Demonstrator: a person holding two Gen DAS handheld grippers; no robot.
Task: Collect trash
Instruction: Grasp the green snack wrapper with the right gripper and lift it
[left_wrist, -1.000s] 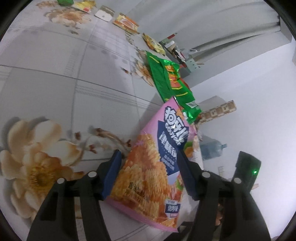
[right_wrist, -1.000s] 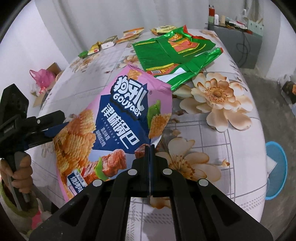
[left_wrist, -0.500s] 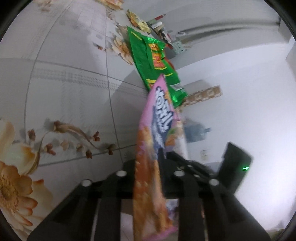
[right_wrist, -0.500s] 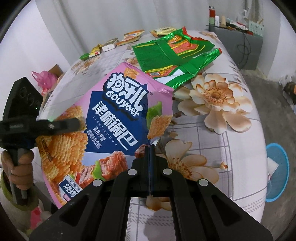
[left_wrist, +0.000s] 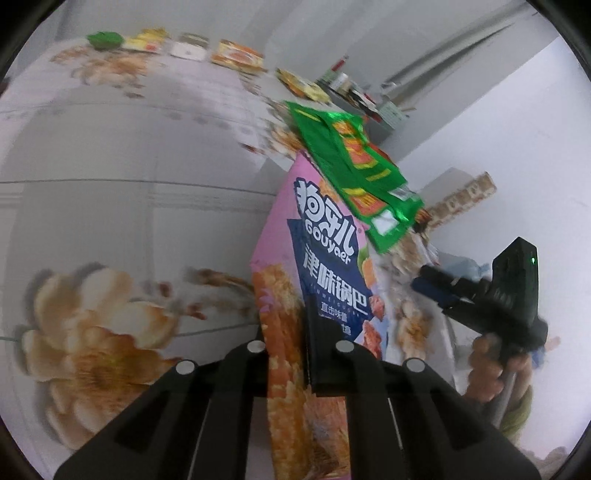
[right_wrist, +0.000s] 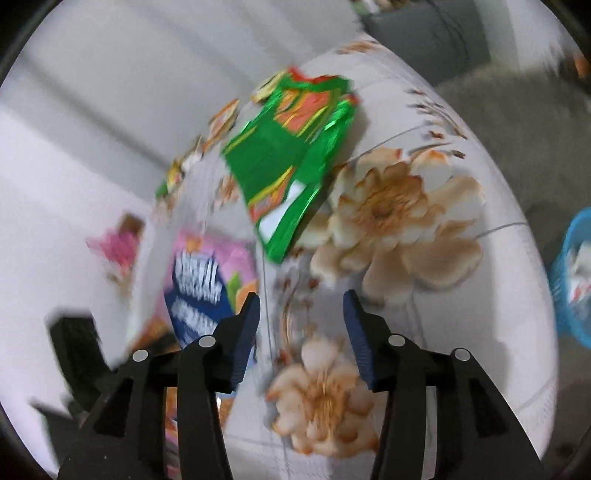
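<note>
A pink snack bag (left_wrist: 325, 258) with blue print stands up off the flowered table (left_wrist: 110, 206). My left gripper (left_wrist: 295, 332) is closing on its lower edge, and the pads press the foil between them. In the right wrist view the same pink snack bag (right_wrist: 207, 280) lies blurred just left of my right gripper (right_wrist: 301, 306), whose jaws are opening with only tablecloth between them. The right gripper (left_wrist: 424, 280) also shows at the right of the left wrist view, apart from the bag. A green snack bag (right_wrist: 288, 162) lies flat further back on the table.
Several small wrappers (left_wrist: 236, 57) line the table's far edge. A blue basket (right_wrist: 570, 280) stands on the floor to the right of the table. A hand (left_wrist: 491, 362) grips the right tool's handle. A pink object (right_wrist: 118, 243) lies on the floor at left.
My left gripper has shut on the pink bag. My right gripper has let go of the bag, opened, rolled and swung away to the right; its view is now blurred.
</note>
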